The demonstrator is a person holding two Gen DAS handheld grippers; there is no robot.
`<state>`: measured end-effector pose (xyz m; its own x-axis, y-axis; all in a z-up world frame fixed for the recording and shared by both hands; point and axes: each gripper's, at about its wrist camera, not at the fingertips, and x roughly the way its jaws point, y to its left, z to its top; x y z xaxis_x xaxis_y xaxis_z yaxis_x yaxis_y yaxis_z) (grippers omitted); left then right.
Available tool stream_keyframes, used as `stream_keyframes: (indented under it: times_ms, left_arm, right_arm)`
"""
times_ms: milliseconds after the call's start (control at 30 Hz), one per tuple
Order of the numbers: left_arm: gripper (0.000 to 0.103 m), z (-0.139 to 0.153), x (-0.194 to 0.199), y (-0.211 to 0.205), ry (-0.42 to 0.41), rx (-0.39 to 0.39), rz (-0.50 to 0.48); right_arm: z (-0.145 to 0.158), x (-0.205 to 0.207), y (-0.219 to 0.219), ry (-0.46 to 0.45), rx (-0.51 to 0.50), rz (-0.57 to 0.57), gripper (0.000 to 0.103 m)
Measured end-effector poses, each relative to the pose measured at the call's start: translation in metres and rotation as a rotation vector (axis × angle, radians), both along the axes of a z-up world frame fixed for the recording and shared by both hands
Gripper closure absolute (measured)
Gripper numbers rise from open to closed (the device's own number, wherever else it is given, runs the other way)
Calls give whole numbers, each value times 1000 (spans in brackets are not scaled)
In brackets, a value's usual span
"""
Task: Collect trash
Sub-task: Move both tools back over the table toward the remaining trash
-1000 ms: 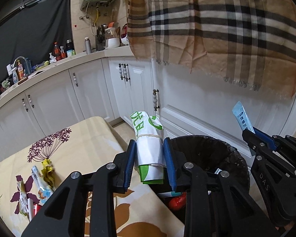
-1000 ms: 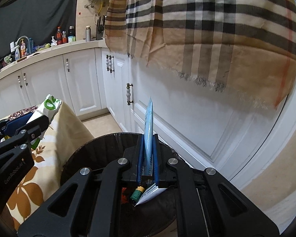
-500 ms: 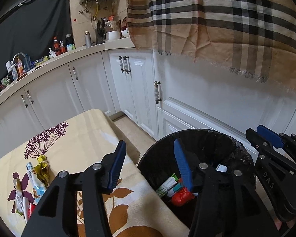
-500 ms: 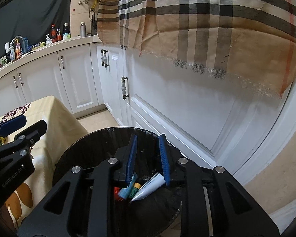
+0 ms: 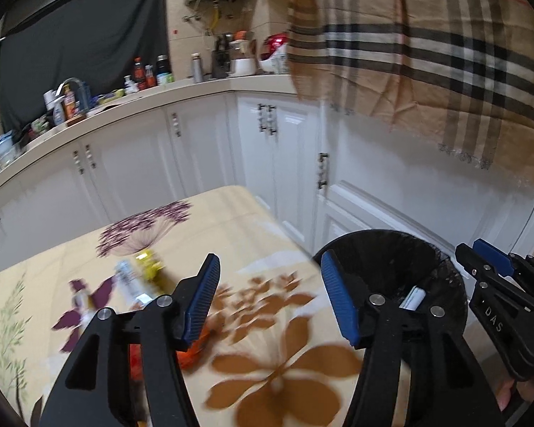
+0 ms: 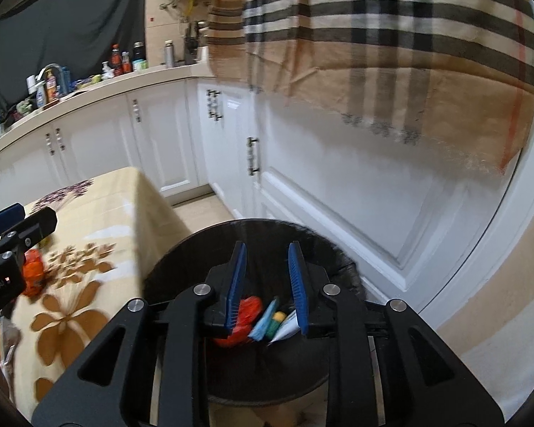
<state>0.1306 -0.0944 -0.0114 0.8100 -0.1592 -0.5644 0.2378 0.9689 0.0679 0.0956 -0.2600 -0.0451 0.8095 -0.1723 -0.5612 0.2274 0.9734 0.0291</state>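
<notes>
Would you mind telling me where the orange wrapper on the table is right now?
The orange wrapper lies on the floral tablecloth, at the left of the right wrist view, just beside the left gripper and left of the black trash bin.

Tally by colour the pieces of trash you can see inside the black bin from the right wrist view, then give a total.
Red wrapper: 1
Blue packet: 1
Green and yellow tube: 1
White packet: 1
Total: 4 visible in the trash bin; anything beneath is hidden.
</notes>
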Motion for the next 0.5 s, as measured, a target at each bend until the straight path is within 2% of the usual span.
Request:
stream_keyframes:
  times_ms: [500]
  left_arm:
    - [45, -1, -76, 137, 12, 20, 262]
  right_arm:
    - [8, -32, 110, 25, 20, 236, 79]
